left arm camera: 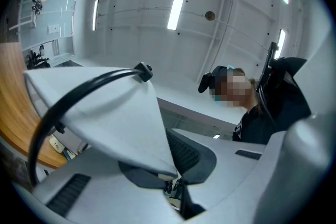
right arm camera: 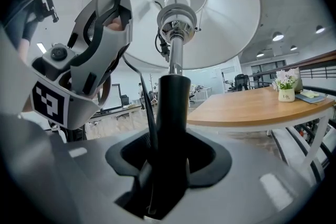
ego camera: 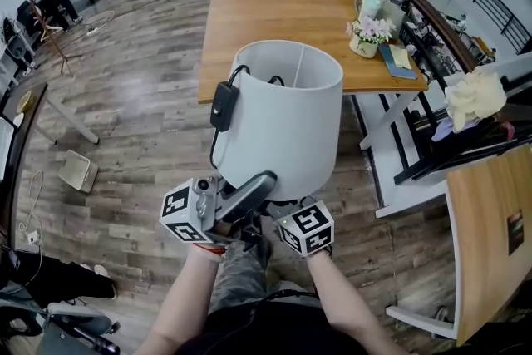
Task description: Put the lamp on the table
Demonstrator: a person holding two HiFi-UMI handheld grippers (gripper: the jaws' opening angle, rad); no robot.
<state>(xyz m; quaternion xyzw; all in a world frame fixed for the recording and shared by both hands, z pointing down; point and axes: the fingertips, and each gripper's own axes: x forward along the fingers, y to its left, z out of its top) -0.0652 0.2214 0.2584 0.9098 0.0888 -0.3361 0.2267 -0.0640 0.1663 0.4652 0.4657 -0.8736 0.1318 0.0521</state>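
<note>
Wood floor (ego camera: 141, 112) | table (ego camera: 283, 12) ahead, flowerpot (ego camera: 363, 46) at edge | lamp (ego camera: 287, 116) aloft

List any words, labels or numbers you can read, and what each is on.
None can be read.
Pot: some print on it, too small to read.
Marker cubes: black-and-white square patterns only, no words.
Lamp: no print shows on it.
</note>
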